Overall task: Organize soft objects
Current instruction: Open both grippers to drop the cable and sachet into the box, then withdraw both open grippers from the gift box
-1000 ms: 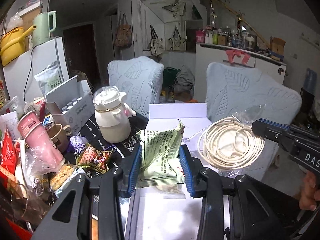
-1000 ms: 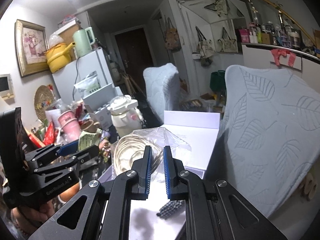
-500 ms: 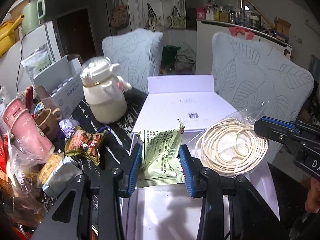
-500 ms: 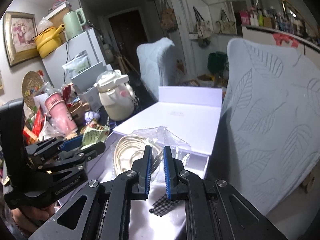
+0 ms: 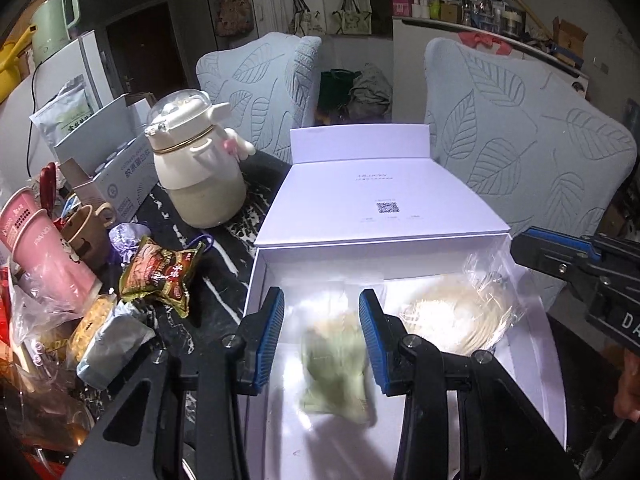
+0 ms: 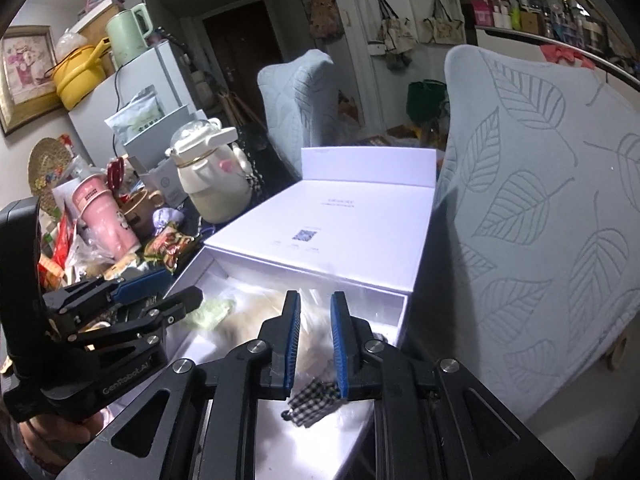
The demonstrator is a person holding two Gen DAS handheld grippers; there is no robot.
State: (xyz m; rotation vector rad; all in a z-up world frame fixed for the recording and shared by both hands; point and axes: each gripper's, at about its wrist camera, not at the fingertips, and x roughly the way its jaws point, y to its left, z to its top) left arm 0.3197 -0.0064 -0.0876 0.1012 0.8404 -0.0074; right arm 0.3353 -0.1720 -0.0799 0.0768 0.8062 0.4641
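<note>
Green packet (blurred) in white box, bagged coil beside

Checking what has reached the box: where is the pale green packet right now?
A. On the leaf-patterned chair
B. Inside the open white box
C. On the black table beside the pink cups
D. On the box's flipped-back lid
B: the pale green packet appears blurred within the walls of the open white box, below the left gripper, its blue fingers clear of it.
</note>
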